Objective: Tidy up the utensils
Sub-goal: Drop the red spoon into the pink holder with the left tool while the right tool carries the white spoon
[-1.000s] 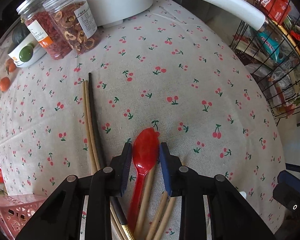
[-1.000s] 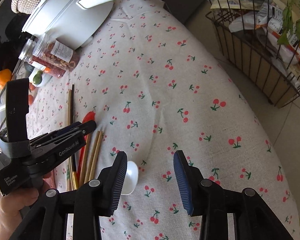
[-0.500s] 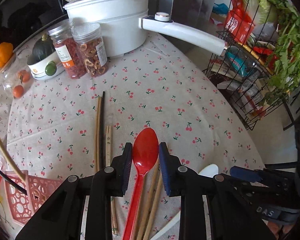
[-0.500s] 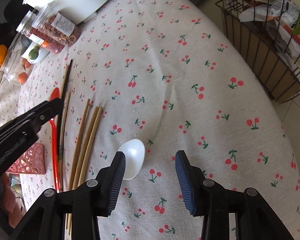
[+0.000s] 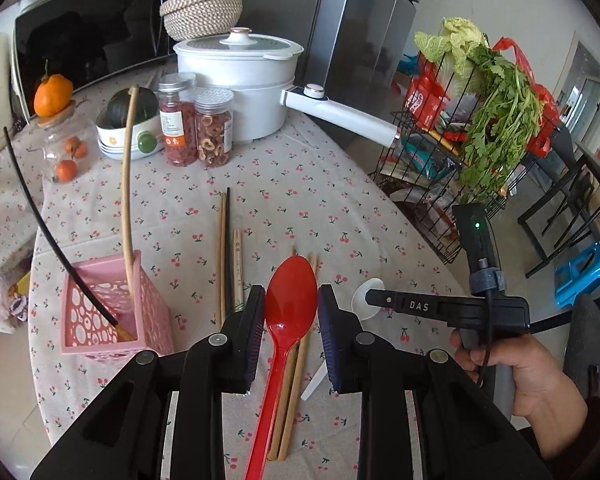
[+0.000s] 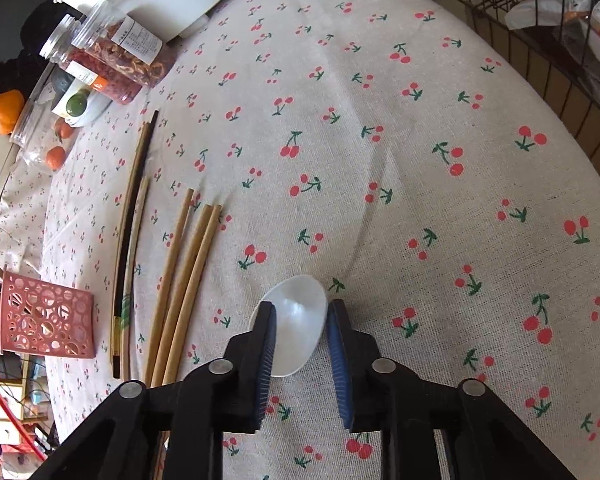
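My left gripper [image 5: 291,300] is shut on a red plastic spoon [image 5: 290,308] and holds it raised above the cherry-print tablecloth. My right gripper [image 6: 301,314] has its jaws around the bowl of a white spoon [image 6: 296,320] that lies on the cloth; the pads stand close on either side, contact unclear. The white spoon also shows in the left wrist view [image 5: 362,300]. A pink perforated holder [image 5: 108,312] stands at the left with a wooden and a black chopstick in it. Several wooden chopsticks [image 6: 184,280] lie on the cloth.
A white pot [image 5: 240,80] with a long handle, two jars [image 5: 196,124], a bowl with a squash and a glass jar of oranges stand at the back. A wire basket [image 5: 460,160] of greens and packets stands off the table's right edge.
My left gripper has lifted the red spoon and pulled back, so the pink holder came into view. My right gripper has moved forward and closed in around the white spoon's bowl.
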Demonstrator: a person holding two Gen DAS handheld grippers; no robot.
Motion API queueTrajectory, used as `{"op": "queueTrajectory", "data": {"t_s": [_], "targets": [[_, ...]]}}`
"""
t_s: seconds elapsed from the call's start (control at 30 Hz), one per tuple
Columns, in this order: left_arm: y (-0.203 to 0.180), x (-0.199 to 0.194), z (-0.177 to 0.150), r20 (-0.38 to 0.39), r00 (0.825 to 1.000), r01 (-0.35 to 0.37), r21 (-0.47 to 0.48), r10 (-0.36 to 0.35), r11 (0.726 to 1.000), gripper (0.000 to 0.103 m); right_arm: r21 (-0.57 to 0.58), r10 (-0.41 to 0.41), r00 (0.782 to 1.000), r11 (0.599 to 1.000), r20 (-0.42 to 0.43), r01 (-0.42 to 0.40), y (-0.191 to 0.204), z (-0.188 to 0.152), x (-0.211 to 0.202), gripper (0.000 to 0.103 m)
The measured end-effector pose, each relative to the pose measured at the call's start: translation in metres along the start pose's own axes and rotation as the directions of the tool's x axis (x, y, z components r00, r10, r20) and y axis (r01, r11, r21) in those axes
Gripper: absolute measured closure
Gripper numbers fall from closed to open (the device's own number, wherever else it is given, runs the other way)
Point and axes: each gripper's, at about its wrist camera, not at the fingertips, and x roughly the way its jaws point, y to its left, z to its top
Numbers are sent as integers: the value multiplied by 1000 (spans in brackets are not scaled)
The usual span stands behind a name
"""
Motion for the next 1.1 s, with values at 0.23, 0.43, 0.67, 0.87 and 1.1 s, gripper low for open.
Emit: {"op": "queueTrajectory", "data": {"t_s": [0.23, 0.43, 0.67, 0.87, 1.1], "targets": [[27, -43, -16, 112, 993, 52, -65, -44, 997, 75, -62, -20, 997, 998, 76, 25, 17, -8, -11, 100], [45, -85, -23, 239, 969, 89, -95, -65, 991, 75, -173, -28, 982, 983, 186, 61, 48, -17, -50, 102], [62, -125, -19, 419, 907, 101, -93, -53, 991, 75, -253, 31, 944, 966, 328, 56, 84, -29, -96, 102], [84, -138, -9, 540, 842, 108, -138, -16, 984, 75, -313, 84, 893, 948, 442, 65, 113, -37, -127, 102], [100, -126, 3, 653, 755, 59, -155, 58, 986, 75, -348, 114, 886, 936, 450, 56, 133, -39, -125, 102]]}}
